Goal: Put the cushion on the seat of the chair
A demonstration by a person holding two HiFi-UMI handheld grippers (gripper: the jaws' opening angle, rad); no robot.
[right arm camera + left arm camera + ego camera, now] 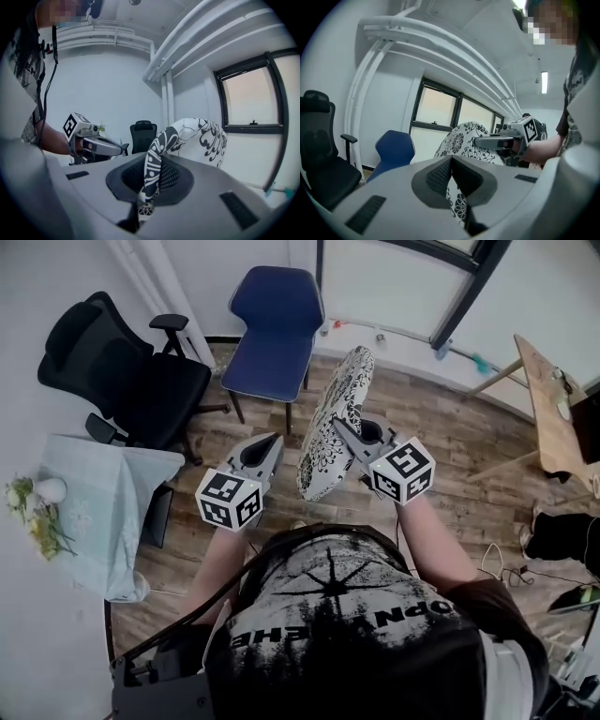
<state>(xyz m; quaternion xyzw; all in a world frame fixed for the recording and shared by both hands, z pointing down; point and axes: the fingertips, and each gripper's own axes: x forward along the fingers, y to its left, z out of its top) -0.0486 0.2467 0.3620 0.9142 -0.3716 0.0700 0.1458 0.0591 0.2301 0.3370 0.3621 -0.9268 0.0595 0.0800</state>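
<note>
Right gripper [343, 430] clamped on cushion [342, 390] edge, cushion edge-on, long axis toward blue chair [277, 324], left gripper [275, 442] seemingly closed, empty.

Black office chair [127, 381], cloth-draped table [98, 498]

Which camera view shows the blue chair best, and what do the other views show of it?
The head view: it shows the whole blue chair from above, with seat, back and legs. The left gripper view shows only its upper part, small and cut off below. The right gripper view does not show it.
</note>
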